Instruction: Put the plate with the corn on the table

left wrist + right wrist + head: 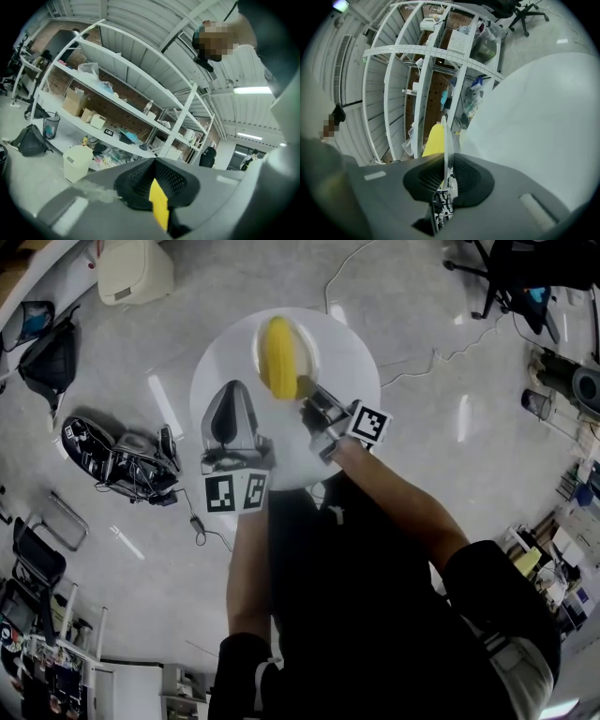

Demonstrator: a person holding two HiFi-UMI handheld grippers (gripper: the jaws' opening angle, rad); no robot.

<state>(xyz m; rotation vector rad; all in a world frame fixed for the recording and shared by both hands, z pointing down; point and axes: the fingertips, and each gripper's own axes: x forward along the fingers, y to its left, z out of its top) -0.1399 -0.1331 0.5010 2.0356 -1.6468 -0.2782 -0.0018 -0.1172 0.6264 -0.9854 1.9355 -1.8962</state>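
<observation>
A small white plate (300,341) with a yellow corn cob (277,357) on it is over the round white table (352,362). My right gripper (308,390) is shut on the plate's near rim. In the right gripper view the plate (445,133) runs edge-on between the jaws, with the corn (433,140) to its left and the table (534,122) to its right. My left gripper (232,390) hovers over the table's left part, beside the plate, with its jaws together and holding nothing. In the left gripper view the left gripper (157,190) shows only a yellow sliver in the slit.
Dark bags and gear (117,463) lie on the floor left of the table. A beige bin (136,270) stands beyond it and an office chair (525,277) is at the far right. White shelving (117,93) with boxes runs along the wall.
</observation>
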